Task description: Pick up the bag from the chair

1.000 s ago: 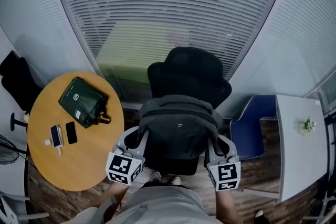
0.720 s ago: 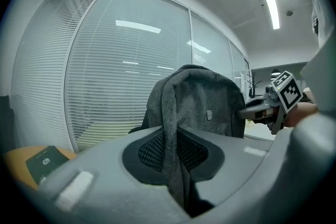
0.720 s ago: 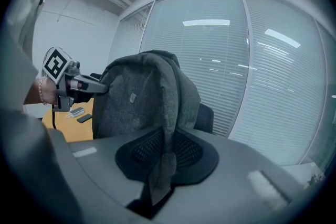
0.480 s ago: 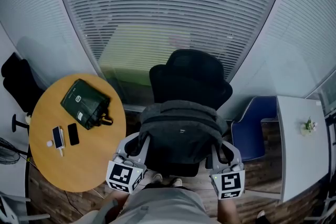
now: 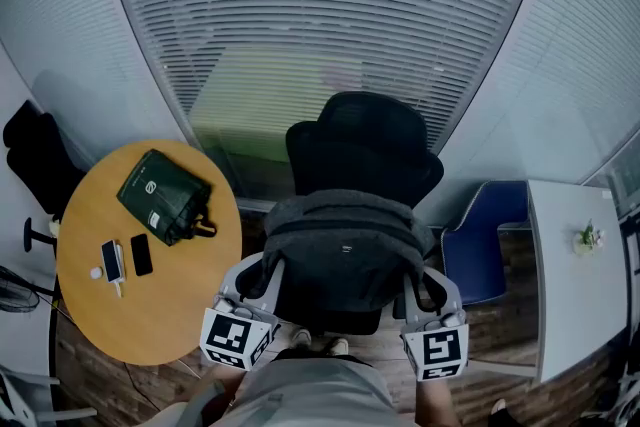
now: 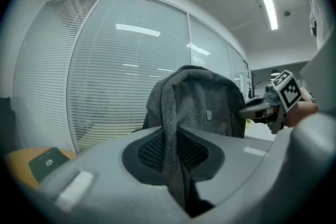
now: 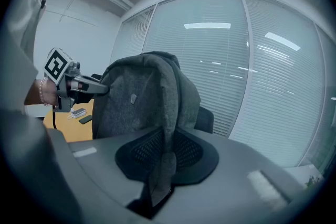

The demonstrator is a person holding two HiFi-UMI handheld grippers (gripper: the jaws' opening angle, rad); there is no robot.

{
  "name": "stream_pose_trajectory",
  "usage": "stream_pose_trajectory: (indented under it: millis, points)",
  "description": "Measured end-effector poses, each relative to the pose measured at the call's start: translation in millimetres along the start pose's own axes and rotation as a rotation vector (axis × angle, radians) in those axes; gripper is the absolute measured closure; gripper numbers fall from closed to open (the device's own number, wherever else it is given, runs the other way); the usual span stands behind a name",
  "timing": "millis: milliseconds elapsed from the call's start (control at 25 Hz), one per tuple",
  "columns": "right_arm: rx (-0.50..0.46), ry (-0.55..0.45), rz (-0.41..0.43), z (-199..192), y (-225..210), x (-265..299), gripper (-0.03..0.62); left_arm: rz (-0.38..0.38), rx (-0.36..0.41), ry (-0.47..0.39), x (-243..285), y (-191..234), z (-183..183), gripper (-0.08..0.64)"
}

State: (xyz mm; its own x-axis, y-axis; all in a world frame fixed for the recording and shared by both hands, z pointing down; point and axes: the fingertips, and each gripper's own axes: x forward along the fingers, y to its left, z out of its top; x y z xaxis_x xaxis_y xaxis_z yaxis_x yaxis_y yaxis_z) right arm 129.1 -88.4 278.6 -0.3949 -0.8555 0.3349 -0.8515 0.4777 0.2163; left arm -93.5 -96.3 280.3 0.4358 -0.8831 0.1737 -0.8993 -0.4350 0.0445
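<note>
A grey backpack [image 5: 345, 240] hangs between my two grippers, in front of the black office chair [image 5: 365, 140]. My left gripper [image 5: 262, 267] is shut on the grey fabric strap at the bag's left side; in the left gripper view that strap [image 6: 173, 155] runs down between the jaws. My right gripper [image 5: 412, 277] is shut on the strap at the bag's right side, and the pinched strap [image 7: 164, 157] shows in the right gripper view. The bag's body [image 6: 207, 107] rises upright beyond the jaws. The chair seat is hidden under the bag.
At the left, a round wooden table [image 5: 150, 315] carries a dark green pouch [image 5: 160, 195], a phone [image 5: 141, 255] and a white device [image 5: 109, 262]. A blue chair [image 5: 480, 245] and a white table [image 5: 580, 305] with a small plant [image 5: 588, 238] stand at the right. Window blinds close off the far side.
Both grippers and the backpack have shifted a little toward the person, the bag rising slightly away from the chair. Both grips are unchanged.
</note>
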Motion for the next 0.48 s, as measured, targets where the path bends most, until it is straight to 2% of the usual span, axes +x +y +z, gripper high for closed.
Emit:
stream_pose_trajectory:
  millis: [480]
  points:
    - [-0.005,-0.008,-0.007,3.8,5.3,-6.0,0.546,-0.005,-0.006,-0.008,-7.7,0.3,1.6,0.519]
